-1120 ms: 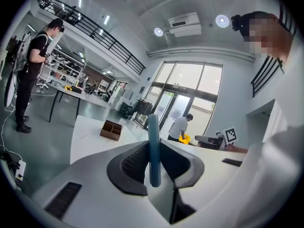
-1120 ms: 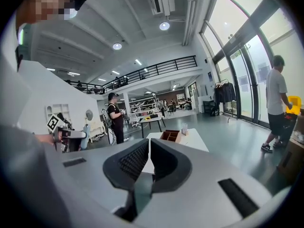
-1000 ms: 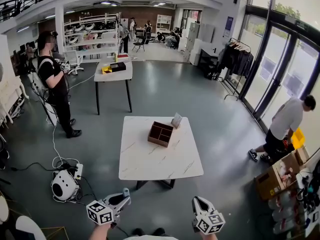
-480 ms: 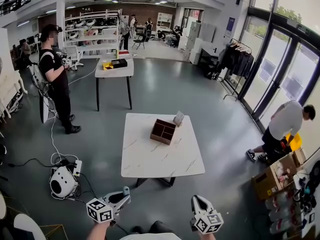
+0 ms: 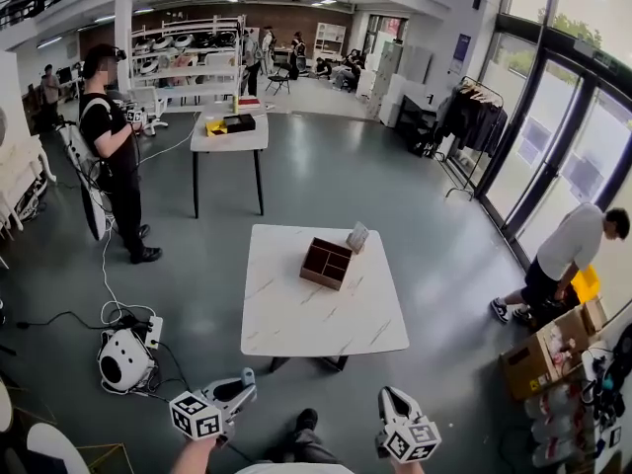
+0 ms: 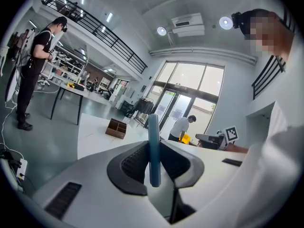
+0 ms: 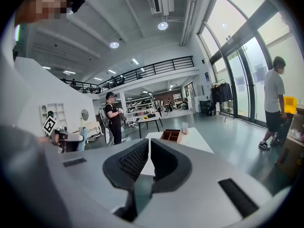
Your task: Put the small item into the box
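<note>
A thin blue flat item [image 6: 153, 127] stands on edge between the jaws of my left gripper [image 6: 153, 161], which is shut on it. The brown box [image 5: 326, 263] with dividers sits on the white marble table [image 5: 296, 314], well ahead of both grippers. It shows small in the left gripper view [image 6: 116, 128] and the right gripper view [image 7: 172, 136]. My left gripper [image 5: 245, 383] and right gripper [image 5: 386, 397] hang low over the floor, short of the table. The right gripper [image 7: 149, 159] is shut with nothing in it.
A small upright card [image 5: 357, 237] stands by the box's far right corner. A person in black [image 5: 117, 156] stands at the left by a second table [image 5: 227, 136]. Another person [image 5: 573, 255] bends near cardboard boxes [image 5: 553, 349] at the right. A white device [image 5: 123, 361] and cables lie on the floor.
The view has shifted slightly and a shoe now shows between the grippers at the bottom. Both grippers keep the same places and grips.
</note>
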The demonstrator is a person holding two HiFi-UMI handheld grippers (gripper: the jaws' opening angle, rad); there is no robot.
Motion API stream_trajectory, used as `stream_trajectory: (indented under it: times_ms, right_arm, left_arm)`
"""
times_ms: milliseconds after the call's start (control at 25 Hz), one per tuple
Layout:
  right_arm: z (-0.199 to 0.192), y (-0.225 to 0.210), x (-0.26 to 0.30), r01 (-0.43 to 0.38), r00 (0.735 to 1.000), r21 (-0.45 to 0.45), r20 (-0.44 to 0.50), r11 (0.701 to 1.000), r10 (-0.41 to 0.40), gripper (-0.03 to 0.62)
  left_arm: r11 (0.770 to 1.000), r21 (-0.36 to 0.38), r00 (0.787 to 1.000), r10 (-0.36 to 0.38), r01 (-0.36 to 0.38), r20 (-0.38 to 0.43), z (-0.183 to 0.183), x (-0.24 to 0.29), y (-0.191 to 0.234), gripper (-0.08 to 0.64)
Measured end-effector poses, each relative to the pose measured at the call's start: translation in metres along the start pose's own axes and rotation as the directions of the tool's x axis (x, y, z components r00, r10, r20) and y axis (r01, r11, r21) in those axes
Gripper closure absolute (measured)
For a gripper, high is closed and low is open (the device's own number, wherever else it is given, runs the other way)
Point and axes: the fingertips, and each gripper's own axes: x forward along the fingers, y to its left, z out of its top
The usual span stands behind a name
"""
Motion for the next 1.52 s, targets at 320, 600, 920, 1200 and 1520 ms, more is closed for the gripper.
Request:
stream_trajectory:
  times_ms: [320,600,920,1200,1520]
  right_arm:
    - [0.011,-0.02,0.054,-0.03,0.999,-0.003,-0.019,1.0,0.03,0.56]
    - [0.028,-0.038,0.109,-0.076,0.997,-0.024,-0.035,0.997,0.075,0.56]
    - [0.043,-0.069,0.16,-0.118,0.991,-0.019,-0.069,0.993,0.116,0.56]
    - [0.057,-0.1,0.209,-0.171,0.984,0.0,-0.054,0.985,0.171,0.56]
    - [0.063,-0.143,0.244,-0.191,0.979,0.006,-0.073,0.982,0.191,0.56]
  left_arm:
    - [1.0,0.003,1.0,0.015,-0.015,0.009,0.023,0.031,0.019,0.48]
    - [0.999,-0.007,0.999,0.037,-0.037,0.012,0.04,0.066,0.04,0.48]
    - [0.998,-0.013,0.998,0.062,-0.062,0.008,0.064,0.112,0.057,0.48]
    - [0.994,-0.03,0.995,0.102,-0.101,0.014,0.075,0.152,0.064,0.48]
    - [0.993,-0.006,0.992,0.121,-0.121,0.018,0.093,0.2,0.076,0.48]
